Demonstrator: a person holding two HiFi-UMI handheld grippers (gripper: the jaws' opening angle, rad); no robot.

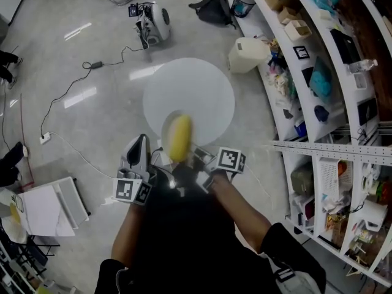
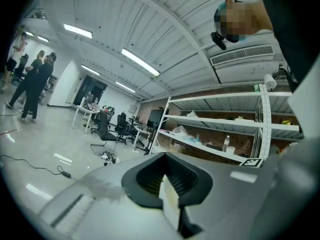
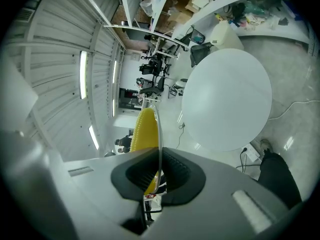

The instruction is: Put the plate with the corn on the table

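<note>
You are holding the clear plate (image 3: 158,134) with the corn cob (image 1: 179,137) by its rim in your clamped right hand-held gripper (image 3: 159,176), in the air by the round white bench (image 1: 202,90), while your left hand-held gripper (image 2: 169,186) is sitting closed and empty, so the next move is probably lowering the plate level onto the bench.

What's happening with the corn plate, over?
Right tool shut on plate, corn aboard. Left tool shut, idle. Plate airborne by table, not down yet. Nothing in way.

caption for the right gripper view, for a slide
right gripper shut on the rim of a clear plate carrying a corn cob, with the round white table beyond
</note>
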